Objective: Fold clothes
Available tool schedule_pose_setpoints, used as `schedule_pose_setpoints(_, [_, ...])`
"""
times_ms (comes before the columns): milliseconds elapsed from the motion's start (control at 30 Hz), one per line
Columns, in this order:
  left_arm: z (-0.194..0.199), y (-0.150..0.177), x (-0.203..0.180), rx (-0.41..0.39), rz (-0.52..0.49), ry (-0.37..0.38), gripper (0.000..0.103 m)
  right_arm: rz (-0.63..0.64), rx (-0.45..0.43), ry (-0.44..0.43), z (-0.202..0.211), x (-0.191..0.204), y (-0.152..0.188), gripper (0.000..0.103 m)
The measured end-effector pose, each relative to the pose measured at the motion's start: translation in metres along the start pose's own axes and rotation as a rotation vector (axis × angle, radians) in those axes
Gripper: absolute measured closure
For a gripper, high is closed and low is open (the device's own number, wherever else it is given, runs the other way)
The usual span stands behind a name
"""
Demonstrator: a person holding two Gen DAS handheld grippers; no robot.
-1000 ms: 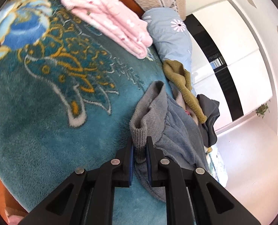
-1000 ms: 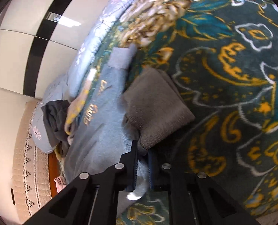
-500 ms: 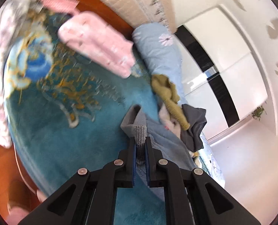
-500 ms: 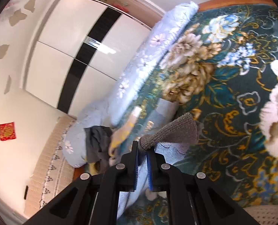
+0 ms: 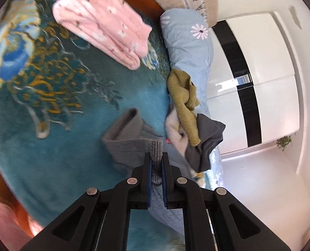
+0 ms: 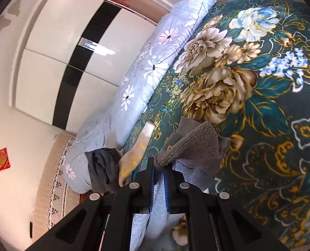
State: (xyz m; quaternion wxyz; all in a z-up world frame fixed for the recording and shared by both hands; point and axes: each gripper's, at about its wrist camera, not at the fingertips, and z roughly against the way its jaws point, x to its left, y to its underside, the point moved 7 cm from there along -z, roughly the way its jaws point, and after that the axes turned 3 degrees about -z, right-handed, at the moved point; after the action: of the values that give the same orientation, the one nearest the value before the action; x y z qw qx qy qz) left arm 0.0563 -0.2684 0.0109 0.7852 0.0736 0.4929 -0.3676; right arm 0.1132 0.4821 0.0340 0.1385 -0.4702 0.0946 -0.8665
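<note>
Grey sweatshirt (image 5: 131, 146) now raised higher off plush blanket (image 5: 50, 138), ribbed hem pinched in left tool (image 5: 156, 163) and right tool (image 6: 159, 167).

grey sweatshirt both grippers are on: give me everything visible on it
The grey sweatshirt is soft blue-grey fleece with darker ribbed knit trim. Yellow print shows on a sleeve in the right wrist view. It is crumpled and partly lifted off the teal floral blanket. The left gripper is shut on a ribbed edge; the right gripper is shut on another ribbed edge, with body fabric hanging below between its fingers. Its far side lies against the pile of olive, white and dark grey clothes.
</note>
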Motion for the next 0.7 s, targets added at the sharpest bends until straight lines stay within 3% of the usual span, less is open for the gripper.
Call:
schedule_pose_setpoints(167, [-0.038, -0.022, -0.016, 0.068, 0.029, -0.042, 0.095, -0.034, 0.035, 0.086, -0.053, 0.005, -0.021, 0.094])
schedule_pose_setpoints(467, [-0.107, -0.063, -0.009, 0.100, 0.147, -0.081, 0.095, -0.087, 0.084, 0.249, -0.149, 0.011, -0.052, 0.094])
schedule_pose_setpoints(700, [-0.157, -0.076, 0.024, 0.103, 0.234, -0.139, 0.095, -0.107, 0.084, 0.225, -0.198, 0.001, -0.049, 0.093])
